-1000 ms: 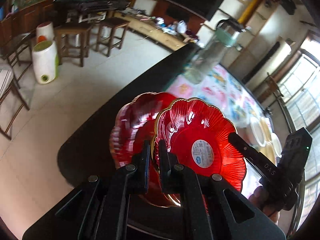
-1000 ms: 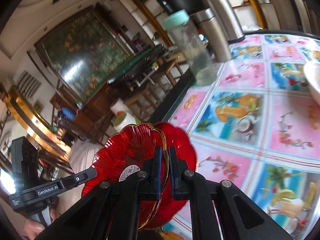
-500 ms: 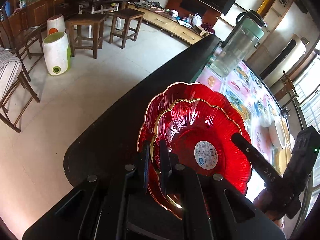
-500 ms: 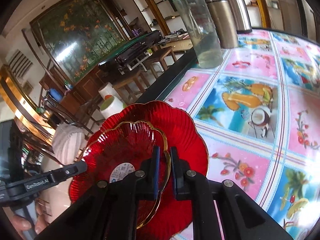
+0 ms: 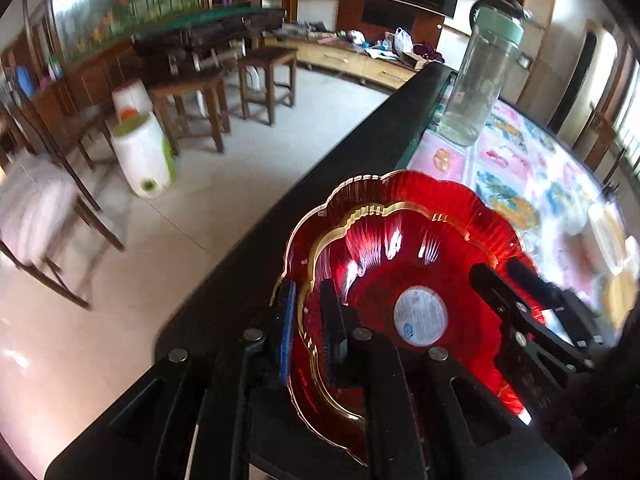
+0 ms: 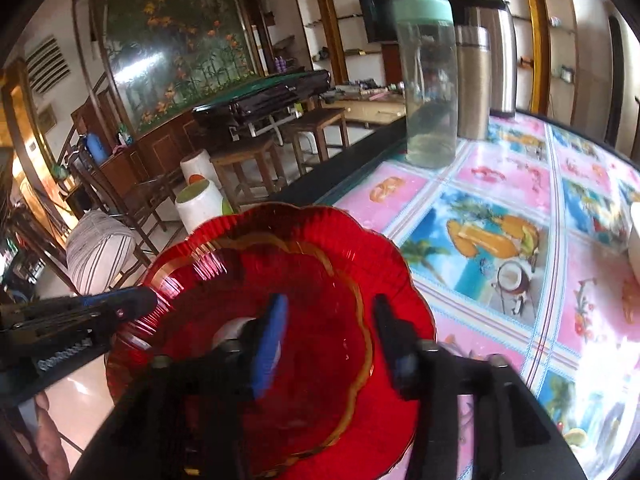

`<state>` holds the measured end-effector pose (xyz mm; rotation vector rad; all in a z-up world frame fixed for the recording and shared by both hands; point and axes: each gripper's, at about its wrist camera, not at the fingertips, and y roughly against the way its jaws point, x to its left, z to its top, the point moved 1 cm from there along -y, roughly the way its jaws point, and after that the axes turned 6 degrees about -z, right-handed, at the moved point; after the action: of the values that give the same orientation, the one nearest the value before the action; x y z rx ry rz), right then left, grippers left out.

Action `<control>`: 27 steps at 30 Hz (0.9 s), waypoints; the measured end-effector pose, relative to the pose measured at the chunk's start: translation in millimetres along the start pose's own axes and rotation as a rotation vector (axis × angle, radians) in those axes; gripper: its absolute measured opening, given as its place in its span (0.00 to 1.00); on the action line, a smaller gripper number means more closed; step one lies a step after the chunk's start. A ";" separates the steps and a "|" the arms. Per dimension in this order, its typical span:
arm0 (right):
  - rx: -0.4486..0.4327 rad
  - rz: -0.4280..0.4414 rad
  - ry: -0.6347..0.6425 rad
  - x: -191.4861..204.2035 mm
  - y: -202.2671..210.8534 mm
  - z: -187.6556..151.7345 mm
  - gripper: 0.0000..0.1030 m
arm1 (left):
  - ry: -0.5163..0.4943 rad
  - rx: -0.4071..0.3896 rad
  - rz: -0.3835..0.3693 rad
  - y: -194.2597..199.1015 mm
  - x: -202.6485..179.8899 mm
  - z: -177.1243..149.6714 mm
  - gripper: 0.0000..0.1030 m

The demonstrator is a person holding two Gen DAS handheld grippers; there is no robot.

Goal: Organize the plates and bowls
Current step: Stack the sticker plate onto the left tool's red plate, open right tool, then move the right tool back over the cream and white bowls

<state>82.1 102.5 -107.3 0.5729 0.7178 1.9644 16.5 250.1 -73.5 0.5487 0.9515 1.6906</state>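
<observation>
A small red plate [image 5: 400, 264] with a gold scalloped rim and a round white sticker lies nested in a larger red plate [image 5: 440, 196] at the table's near corner. My left gripper [image 5: 310, 320] is shut on the stack's left rim, with the gold edge between its fingers. In the right wrist view the same small plate [image 6: 288, 280] sits inside the larger plate [image 6: 380, 248]. My right gripper [image 6: 332, 336] stands open over them, fingers wide apart and holding nothing. The left gripper's fingers [image 6: 120, 308] show at that view's left edge.
A glass jar with a green lid [image 6: 430, 80] and a steel thermos [image 6: 488, 72] stand at the far table edge. White and yellow dishes [image 5: 608, 232] sit to the right on the colourful tablecloth [image 6: 500, 208]. Stools and a white bin [image 5: 140, 156] are on the floor.
My right gripper has opened and let go of the gold-rimmed plate. That plate has come down from tilted to nested in the larger red plate. The left gripper keeps its hold.
</observation>
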 end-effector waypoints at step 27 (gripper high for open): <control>-0.139 -0.051 0.042 -2.4 35.4 -1.7 0.52 | -0.080 -0.141 0.029 33.8 -37.7 6.8 0.11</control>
<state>60.4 86.1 -84.5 0.4263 0.6101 1.9662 14.5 213.0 -38.4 0.5339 0.7633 1.7332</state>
